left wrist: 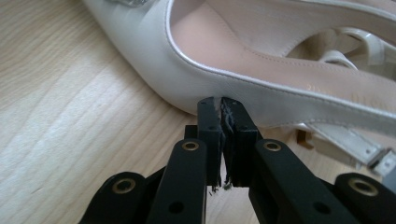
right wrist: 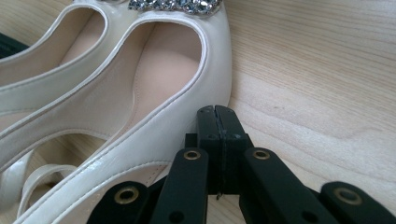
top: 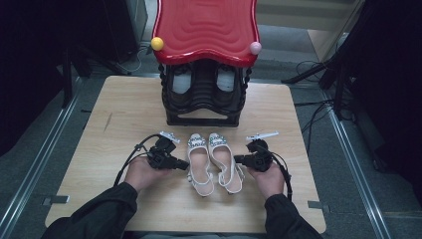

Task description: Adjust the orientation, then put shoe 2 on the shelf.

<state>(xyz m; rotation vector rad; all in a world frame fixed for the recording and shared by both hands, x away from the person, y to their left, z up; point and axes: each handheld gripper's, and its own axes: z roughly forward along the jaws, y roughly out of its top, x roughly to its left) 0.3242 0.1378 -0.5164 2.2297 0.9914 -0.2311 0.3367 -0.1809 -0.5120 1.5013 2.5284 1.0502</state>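
So here's my setup: left gripper (top: 185,164) at 9 o'clock of the white shoes (top: 214,162), right gripper (top: 238,159) at 3 o'clock, both pinched fully together with nothing between the jaws, tips nudged against the outer sides of the pair mid-table. My worry: pushing inward with closed tips could tip a shoe over or skid it on the table (top: 124,109), since nothing's actually gripped. Further out at 12 o'clock, the red-topped rack (top: 205,59) already holds dark shoes.
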